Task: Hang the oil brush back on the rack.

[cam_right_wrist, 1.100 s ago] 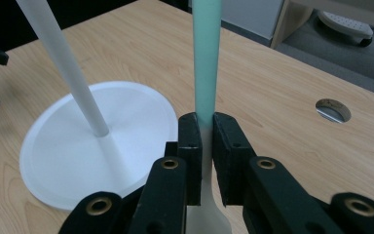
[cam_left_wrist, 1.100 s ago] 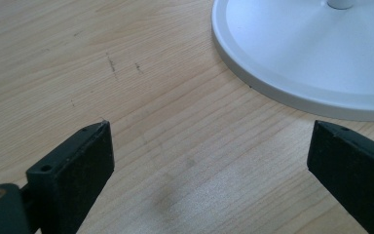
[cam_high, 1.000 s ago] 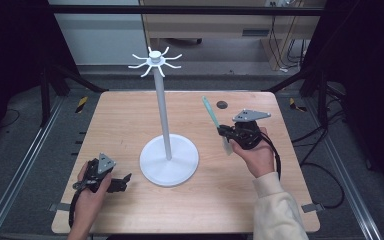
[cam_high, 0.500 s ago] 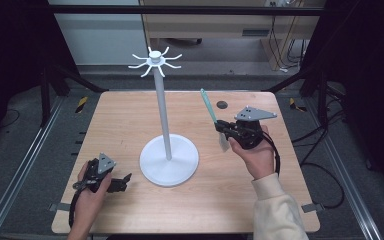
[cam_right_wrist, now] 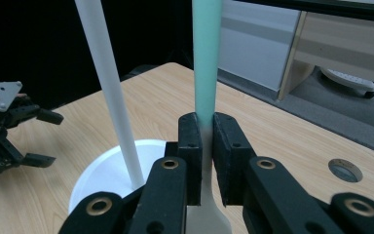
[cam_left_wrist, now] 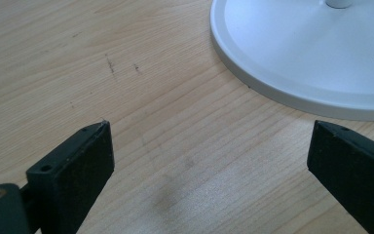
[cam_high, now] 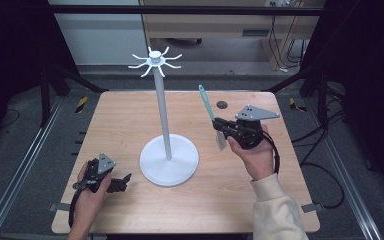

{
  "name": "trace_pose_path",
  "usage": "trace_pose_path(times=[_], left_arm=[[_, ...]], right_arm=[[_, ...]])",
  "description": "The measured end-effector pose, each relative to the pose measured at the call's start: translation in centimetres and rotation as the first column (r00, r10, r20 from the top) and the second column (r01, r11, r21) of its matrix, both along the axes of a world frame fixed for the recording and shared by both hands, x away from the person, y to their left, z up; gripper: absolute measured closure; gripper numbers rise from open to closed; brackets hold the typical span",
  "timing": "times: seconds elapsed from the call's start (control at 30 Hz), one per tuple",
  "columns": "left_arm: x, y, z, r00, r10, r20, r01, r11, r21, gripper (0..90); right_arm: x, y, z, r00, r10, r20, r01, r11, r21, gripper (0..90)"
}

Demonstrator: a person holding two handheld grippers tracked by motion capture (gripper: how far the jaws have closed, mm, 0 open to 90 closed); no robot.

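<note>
A white stand rises from a round base (cam_high: 169, 160) at the table's middle, its thin pole (cam_high: 162, 115) ending in a crown of hooks (cam_high: 154, 59). To its right my right gripper (cam_high: 218, 123) is shut on a spatula, whose teal handle (cam_high: 206, 102) points up and away and whose pale blade (cam_high: 221, 141) hangs below the jaws. In the right gripper view the handle (cam_right_wrist: 206, 58) stands upright out of the gripper (cam_right_wrist: 206, 127), with the pole (cam_right_wrist: 109, 87) to its left. My left gripper (cam_high: 122, 181) rests open on the wood at the front left, short of the base (cam_left_wrist: 311, 53).
A dark round grommet (cam_high: 222, 104) sits in the tabletop behind the spatula. Yellow-black tools lie on the floor off the far left (cam_high: 81, 103) and far right (cam_high: 292, 102) corners. Bare wood (cam_left_wrist: 165, 97) lies between the left gripper and the base.
My right gripper has lifted the spatula a little, so the handle's tip sits higher and farther back. The left gripper has stayed put.
</note>
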State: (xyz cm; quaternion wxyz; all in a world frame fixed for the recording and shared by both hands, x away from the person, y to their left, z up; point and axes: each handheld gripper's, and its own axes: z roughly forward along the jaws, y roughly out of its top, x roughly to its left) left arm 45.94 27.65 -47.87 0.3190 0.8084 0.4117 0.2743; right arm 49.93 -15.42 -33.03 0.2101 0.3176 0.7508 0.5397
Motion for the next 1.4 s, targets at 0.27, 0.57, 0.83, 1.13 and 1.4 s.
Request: trace_pose_path(times=[0.27,0.57,0.83,1.13,1.4], left_arm=[[0.0,0.0,0.0,1.0,-0.002,-0.002,0.002,1.0,0.005,2.8],[0.0,0.0,0.0,1.0,-0.004,-0.002,0.004,1.0,0.008,2.8],[0.0,-0.1,0.0,1.0,-0.004,-0.002,0.004,1.0,0.008,2.8],[0.0,-0.1,-0.1,1.0,-0.006,-0.005,0.006,0.9999,0.011,2.8],[0.0,0.1,-0.1,1.0,0.002,-0.008,-0.001,0.9999,0.014,2.8]], right_arm=[[-0.8,0.6,1.0,0.999,0.024,0.037,-0.026,0.999,0.039,82.6],[-2.5,1.7,3.3,0.9925,0.063,0.105,-0.07,0.995,0.068,82.6],[-3.5,2.6,4.5,0.985,0.093,0.146,-0.104,0.992,0.071,82.6],[-3.6,2.9,5.0,0.9816,0.105,0.16,-0.119,0.989,0.085,82.6],[-3.2,3.0,6.1,0.9768,0.114,0.181,-0.134,0.985,0.105,82.6]])
